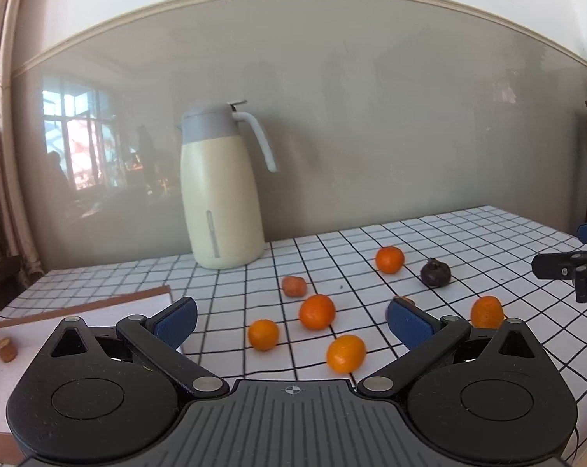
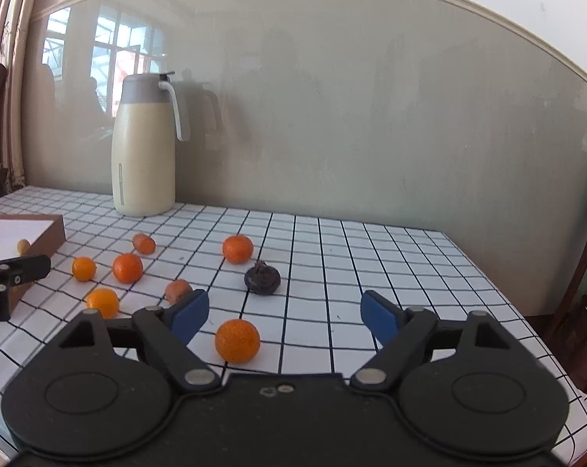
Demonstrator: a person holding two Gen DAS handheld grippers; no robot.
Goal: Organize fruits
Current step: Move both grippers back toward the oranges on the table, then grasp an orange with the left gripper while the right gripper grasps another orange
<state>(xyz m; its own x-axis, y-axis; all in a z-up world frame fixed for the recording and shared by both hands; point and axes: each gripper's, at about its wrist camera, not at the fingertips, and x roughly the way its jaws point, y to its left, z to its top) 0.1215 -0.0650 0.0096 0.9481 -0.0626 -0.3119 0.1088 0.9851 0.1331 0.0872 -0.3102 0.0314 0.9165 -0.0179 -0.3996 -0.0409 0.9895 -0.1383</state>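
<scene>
Oranges (image 2: pixel 237 340) lie loose; left tongs (image 1: pixel 291 321) and right tongs (image 2: pixel 284 313) gape wide, empty.

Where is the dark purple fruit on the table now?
The dark purple fruit lies on the checked tablecloth, mid-table in the right wrist view, just in front and right of an orange, apart from it.

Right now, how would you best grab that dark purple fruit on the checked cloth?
Take the dark fruit across its round middle, coming down from above with the open right gripper. Its stem cap points up and it sits apart from the oranges, so both sides are free.
</scene>
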